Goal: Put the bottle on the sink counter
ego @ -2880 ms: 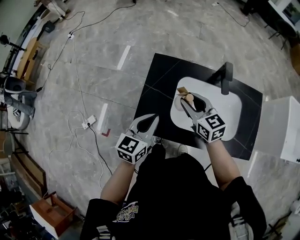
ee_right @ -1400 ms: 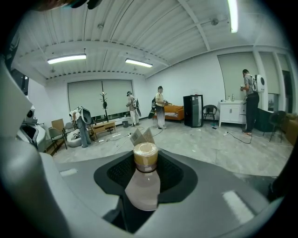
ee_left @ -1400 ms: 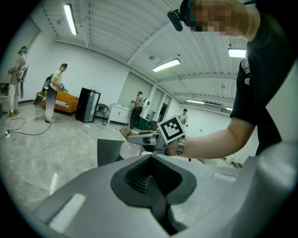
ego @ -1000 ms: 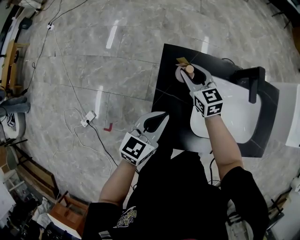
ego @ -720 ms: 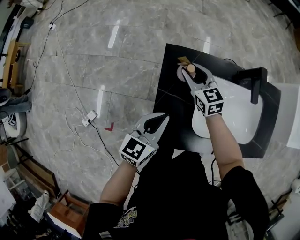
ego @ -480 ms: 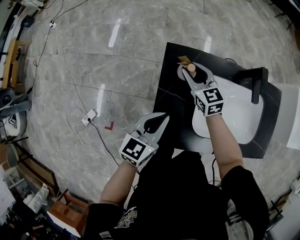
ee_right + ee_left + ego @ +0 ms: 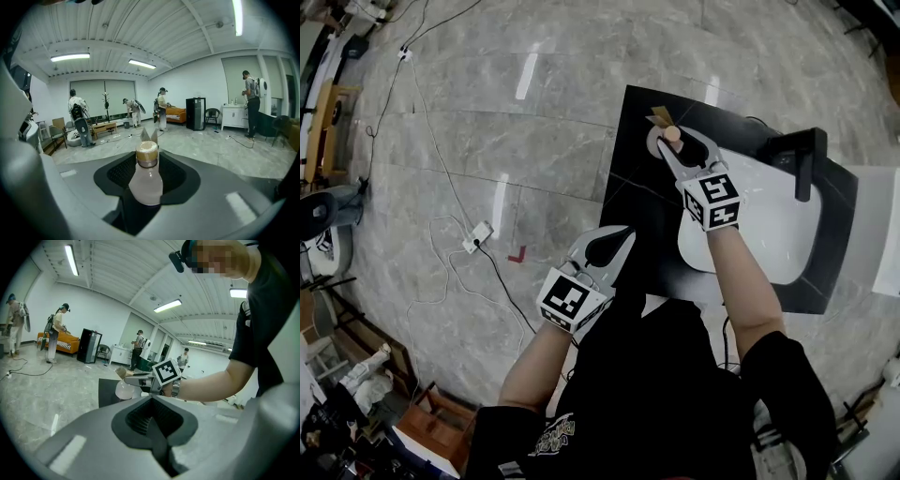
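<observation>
Grey stone floor [image 7: 487, 141] with loose cables [image 7: 478, 246] fills most of the head view. At its right side stands a black worktop [image 7: 628, 187] with a white basin [image 7: 769, 225] sunk into it and a black tap [image 7: 806, 159] at the far edge.

The right hand-held gripper [image 7: 677, 146] reaches out over the worktop's far left corner, clear of the basin. That looks like the bare patch picked for the set-down. Its jaws are closed part-way around a small pale bottle [image 7: 671, 137], clamping the body just under the shoulder so the neck stands upright. The right gripper view shows this grip plainly [image 7: 146, 197], with the bottle [image 7: 146, 185] filling the gap between the pads.

The left hand-held gripper [image 7: 605, 246] hangs near the person's body, off the worktop. Its jaws are pressed together with nothing between them [image 7: 152, 420]; it seems simply parked out of the way.

Whether the bottle's base already touches the worktop cannot be made out. Its tan cap [image 7: 146, 151] is on, and a scrap of brown card [image 7: 661, 116] lies just beyond it.
</observation>
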Motion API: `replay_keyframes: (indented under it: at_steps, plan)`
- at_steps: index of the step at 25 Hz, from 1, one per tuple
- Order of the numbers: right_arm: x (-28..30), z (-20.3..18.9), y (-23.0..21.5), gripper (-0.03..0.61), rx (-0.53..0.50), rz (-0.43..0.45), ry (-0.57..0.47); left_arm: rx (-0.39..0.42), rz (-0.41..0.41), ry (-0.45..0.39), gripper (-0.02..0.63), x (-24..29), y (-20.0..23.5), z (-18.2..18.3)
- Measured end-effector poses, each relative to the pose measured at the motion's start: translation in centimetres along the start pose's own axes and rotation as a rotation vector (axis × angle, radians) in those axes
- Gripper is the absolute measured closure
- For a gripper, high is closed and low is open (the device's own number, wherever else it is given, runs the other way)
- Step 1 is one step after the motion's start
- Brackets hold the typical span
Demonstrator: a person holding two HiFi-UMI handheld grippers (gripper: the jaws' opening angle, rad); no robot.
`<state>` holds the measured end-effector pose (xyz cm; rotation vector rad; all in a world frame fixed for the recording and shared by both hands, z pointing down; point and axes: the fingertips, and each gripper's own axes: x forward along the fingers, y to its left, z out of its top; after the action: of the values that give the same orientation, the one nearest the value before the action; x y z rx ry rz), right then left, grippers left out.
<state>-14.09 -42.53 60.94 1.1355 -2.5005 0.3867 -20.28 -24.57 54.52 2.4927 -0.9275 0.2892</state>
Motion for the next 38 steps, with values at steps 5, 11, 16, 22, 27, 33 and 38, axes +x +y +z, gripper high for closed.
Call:
replay_keyframes:
  at_steps: [5,11,16,22,27,33,38]
  plan:
    - [-4.0,-0.7,-0.2,0.431,0.02,-0.008,0.014,-0.011,0.015,-0.012,0.614,-0.1,-1.6,0.5]
    - [-11.7,0.1,-1.7,0.554,0.114,-0.034,-0.058,0.006,0.006,-0.027,0.614,1.4,-5.6,1.3]
    - [-19.0,1.1,-2.4,0.552,0.143,-0.035,-0.094,0.023,0.001,-0.039,0.614,2.6,-10.1,2.5]
    - [-26.3,0.4,-2.9,0.551,0.174,-0.019,-0.1,0.02,0.015,-0.039,0.614,4.2,-14.7,2.7]
    - [-32.0,-1.5,-3.3,0.551,0.202,-0.016,-0.087,0.012,0.026,-0.022,0.614,5.3,-18.6,1.9]
    - [-37.0,-4.9,-3.2,0.551,0.223,-0.004,-0.071,0.017,0.014,-0.003,0.614,6.8,-23.2,-0.1]
    - [-40.8,-7.1,-2.0,0.551,0.222,0.039,-0.062,0.017,0.029,-0.005,0.614,6.9,-27.4,-1.7]
